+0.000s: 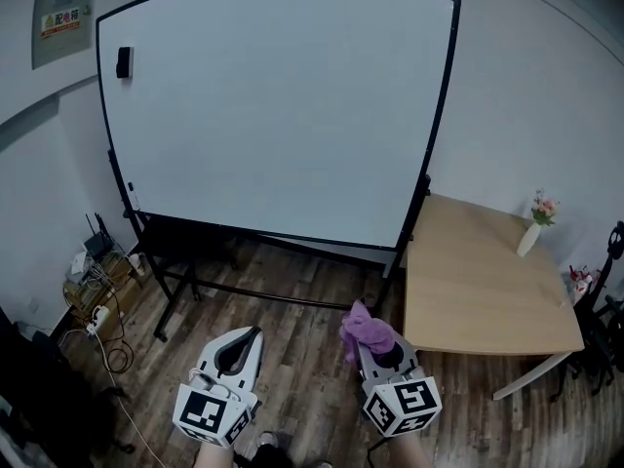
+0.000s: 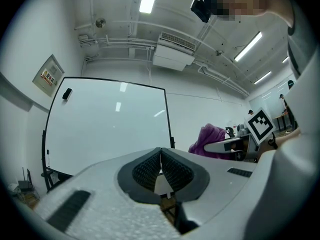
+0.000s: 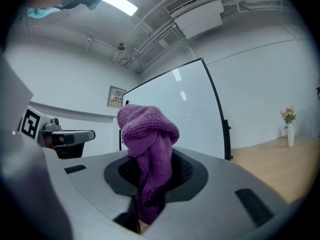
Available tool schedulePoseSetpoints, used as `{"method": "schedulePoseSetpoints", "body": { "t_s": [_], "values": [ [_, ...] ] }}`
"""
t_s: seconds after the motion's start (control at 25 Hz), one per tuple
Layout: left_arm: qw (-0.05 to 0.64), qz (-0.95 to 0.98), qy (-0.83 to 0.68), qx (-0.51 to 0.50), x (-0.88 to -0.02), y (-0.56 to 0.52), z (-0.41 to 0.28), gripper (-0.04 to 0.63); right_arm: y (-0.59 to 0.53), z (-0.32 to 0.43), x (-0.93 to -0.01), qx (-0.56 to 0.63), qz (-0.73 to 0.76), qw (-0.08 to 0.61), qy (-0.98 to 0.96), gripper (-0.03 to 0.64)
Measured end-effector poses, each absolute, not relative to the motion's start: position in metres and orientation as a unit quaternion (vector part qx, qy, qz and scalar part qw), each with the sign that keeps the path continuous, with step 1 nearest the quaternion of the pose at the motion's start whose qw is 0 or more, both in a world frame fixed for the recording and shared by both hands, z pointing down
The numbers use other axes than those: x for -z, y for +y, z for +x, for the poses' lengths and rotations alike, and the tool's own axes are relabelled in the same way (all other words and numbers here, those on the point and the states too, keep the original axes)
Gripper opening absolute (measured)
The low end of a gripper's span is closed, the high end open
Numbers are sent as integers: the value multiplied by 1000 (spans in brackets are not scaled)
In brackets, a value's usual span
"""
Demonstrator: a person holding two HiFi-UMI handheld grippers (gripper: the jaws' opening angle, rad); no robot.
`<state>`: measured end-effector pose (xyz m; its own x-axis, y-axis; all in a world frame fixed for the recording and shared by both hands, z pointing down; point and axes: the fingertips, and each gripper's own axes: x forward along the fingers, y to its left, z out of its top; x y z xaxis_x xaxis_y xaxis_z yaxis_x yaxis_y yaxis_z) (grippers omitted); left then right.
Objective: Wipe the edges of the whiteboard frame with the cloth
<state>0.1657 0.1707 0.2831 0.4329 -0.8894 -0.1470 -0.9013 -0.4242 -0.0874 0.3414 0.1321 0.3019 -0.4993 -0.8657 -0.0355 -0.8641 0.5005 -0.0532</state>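
The head camera is looking forward and down at the whiteboard [image 1: 273, 105] from well back. Both gripper cameras are sitting low before it, tilting upward; all three are sharing its white face.

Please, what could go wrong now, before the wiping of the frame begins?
1. The right tool pinches only a narrow part of the purple cloth; the bunched top may pull out when rubbed on the frame.
2. The table stands close beside the frame's right edge, so reaching there may knock the vase.
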Motion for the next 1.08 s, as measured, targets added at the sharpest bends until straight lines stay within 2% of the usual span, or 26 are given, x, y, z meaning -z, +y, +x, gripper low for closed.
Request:
{"method": "schedulePoseSetpoints", "body": {
  "t_s": [1.08],
  "values": [
    [88,-835,542,-46,-280,216,182,17,181,348,-300,0,-472,40,881,86]
  ]
}}
